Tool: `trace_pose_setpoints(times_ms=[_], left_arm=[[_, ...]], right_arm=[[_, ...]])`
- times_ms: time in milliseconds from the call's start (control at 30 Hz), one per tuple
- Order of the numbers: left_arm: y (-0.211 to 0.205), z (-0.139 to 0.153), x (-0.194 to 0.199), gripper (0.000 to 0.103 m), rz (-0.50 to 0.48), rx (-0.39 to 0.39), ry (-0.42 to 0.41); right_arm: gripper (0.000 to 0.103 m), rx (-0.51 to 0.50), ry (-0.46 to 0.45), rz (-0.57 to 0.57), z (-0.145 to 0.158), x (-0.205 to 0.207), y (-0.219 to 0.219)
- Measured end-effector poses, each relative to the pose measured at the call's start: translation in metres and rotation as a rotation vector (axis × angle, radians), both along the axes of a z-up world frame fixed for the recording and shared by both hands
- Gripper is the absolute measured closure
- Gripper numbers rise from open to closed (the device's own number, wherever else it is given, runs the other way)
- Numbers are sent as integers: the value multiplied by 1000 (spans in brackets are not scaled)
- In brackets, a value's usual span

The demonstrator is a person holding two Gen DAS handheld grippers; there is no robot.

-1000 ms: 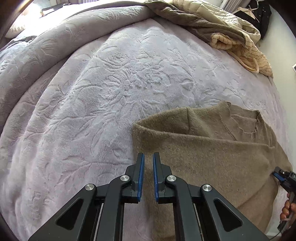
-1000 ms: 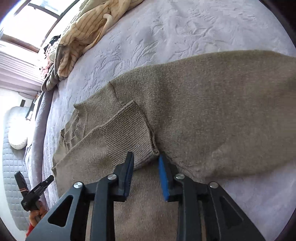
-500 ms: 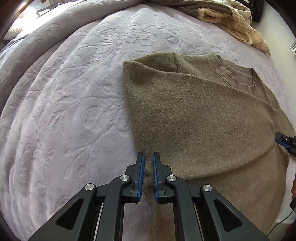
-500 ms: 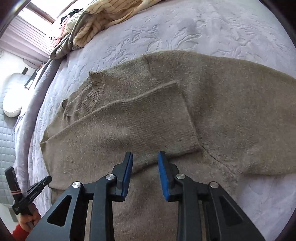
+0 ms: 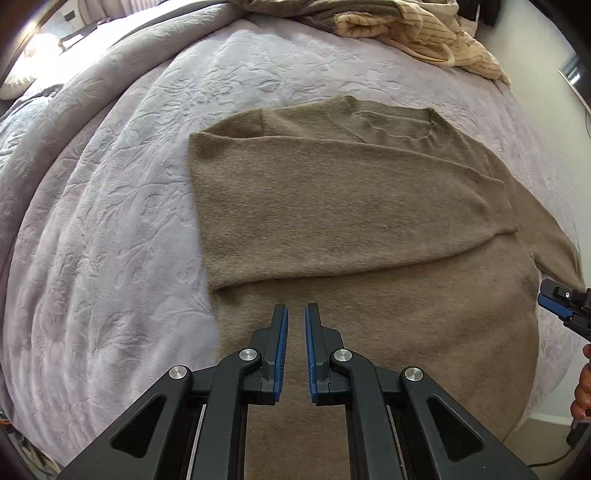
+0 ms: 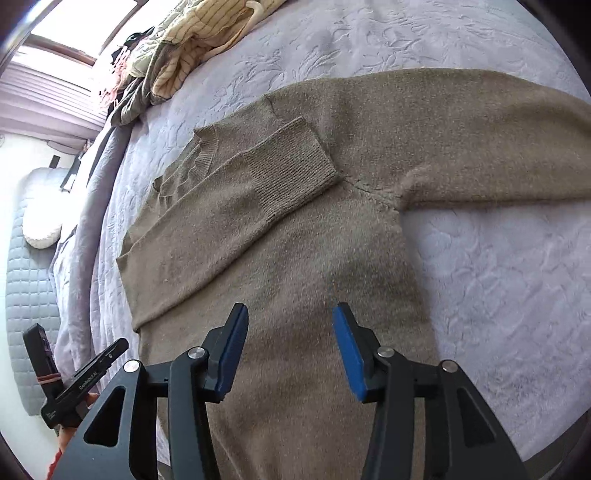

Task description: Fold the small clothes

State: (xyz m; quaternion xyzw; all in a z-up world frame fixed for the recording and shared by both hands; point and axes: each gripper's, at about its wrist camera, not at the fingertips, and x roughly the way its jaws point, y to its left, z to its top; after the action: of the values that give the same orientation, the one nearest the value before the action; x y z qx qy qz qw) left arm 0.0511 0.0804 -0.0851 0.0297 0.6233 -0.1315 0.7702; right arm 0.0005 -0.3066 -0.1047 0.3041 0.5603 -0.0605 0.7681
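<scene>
Bed (image 5: pixel 110 206), covered by a pale lilac embossed blanket (image 6: pixel 498 277) with a raised floral pattern. Grey quilted headboard (image 6: pixel 26 288) and a white pillow (image 6: pixel 40 206) show at the left of the right wrist view.

Brown knit sweater (image 5: pixel 351 206) lies flat on the blanket, mid-bed, neckline toward the far edge. One sleeve (image 6: pixel 229 206) is folded across the chest, its ribbed cuff (image 6: pixel 291 166) resting just below the collar, close to the opposite shoulder seam. The other sleeve (image 6: pixel 480 133) lies straight out to the side on the blanket, unfolded. Lower body of the sweater runs toward the near edge of the bed, under both cameras.

Heap of other clothes (image 5: pixel 417 33) at the far edge of the bed: cream striped fabric on top, olive cloth beneath. Well apart from the sweater.

Left gripper (image 5: pixel 293 314): over the lower body of the sweater, below the folded sleeve. Jaws nearly together, narrow gap between the blue pads, nothing held in it.

Right gripper (image 6: pixel 290 317): over the sweater body near the unfolded sleeve's armpit. Jaws spread wide, holding nothing. Whether the tips touch the knit, cannot tell.
</scene>
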Motion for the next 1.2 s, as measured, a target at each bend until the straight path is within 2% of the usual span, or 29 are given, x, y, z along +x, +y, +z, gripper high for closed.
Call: trace_pose_setpoints(times_ms=[33, 67, 100, 133, 167, 333, 500, 700, 900, 1100, 1200], left_arm=[[-8, 3, -2, 92, -13, 2, 2], [-14, 5, -4, 81, -21, -2, 7], [-22, 7, -1, 59, -24, -8, 17], [-28, 9, -2, 7, -18, 1, 18], [-34, 13, -4, 1, -7, 14, -3], [-59, 19, -14, 1, -54, 27, -17], [-85, 20, -20, 1, -69, 90, -15], [-111, 15, -16, 1, -87, 52, 38], [-149, 17, -17, 1, -131, 45, 25], [-187, 11, -11, 1, -138, -13, 75], [-206, 5, -7, 1, -145, 8, 80]], right_arm=[[51, 2, -3, -8, 2, -3, 0], [50, 6, -6, -17, 5, -7, -2], [50, 10, -9, -28, 7, -12, -4], [50, 16, -11, -41, 9, -17, -6], [50, 20, -12, -49, 10, -20, -8], [45, 44, -14, -85, 13, -39, -20], [44, 67, -17, -123, 11, -55, -36], [44, 93, -39, -190, 8, -72, -65], [44, 133, -66, -306, -2, -95, -113], [44, 160, -137, -449, -10, -118, -176], [44, 163, -165, -548, -14, -132, -213]])
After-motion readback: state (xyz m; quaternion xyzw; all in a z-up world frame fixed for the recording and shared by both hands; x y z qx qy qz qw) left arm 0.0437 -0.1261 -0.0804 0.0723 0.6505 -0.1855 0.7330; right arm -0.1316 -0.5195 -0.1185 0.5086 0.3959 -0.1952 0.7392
